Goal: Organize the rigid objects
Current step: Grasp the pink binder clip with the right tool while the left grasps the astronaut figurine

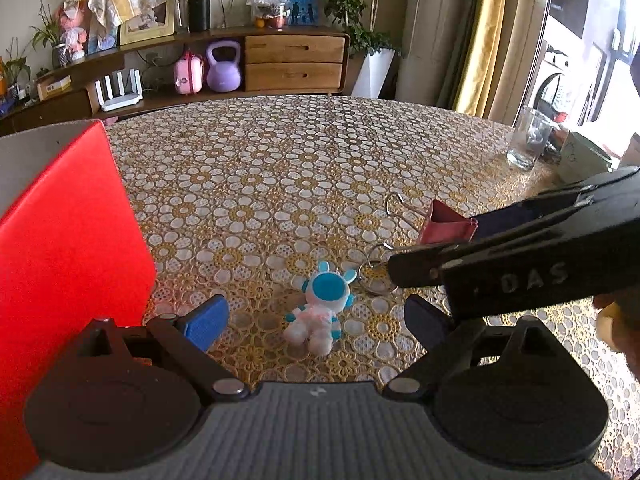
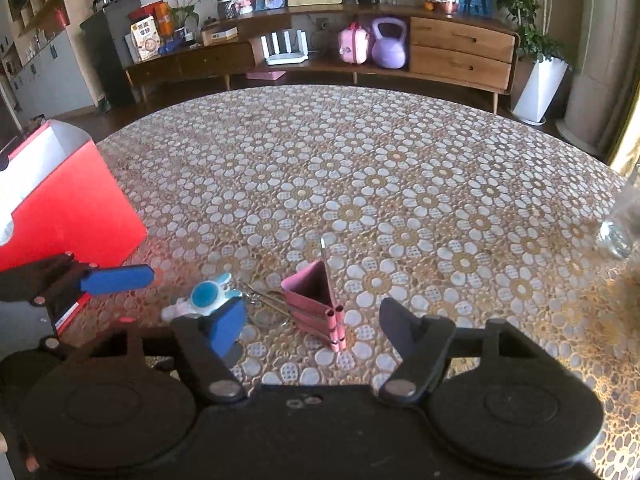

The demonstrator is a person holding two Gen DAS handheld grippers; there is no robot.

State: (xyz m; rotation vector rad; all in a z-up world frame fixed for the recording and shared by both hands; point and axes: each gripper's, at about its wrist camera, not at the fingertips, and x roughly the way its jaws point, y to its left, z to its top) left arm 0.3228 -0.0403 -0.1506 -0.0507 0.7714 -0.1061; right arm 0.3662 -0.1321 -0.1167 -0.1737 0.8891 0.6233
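L gripper (image 1: 316, 320) over toy (image 1: 318, 308) (jaws wide)

One toy (image 1: 318, 308), one clip (image 2: 318, 304), one box (image 1: 68, 232).

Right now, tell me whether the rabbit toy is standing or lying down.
Lying down. The rabbit toy is flat on the tablecloth, blue face up, between the left tool's open fingers.

A curved wooden sideboard (image 2: 400, 20) with two drawers (image 2: 460, 50) stood behind the floral-clothed table (image 2: 360, 160); yellow curtain (image 1: 480, 60) right, daylight.
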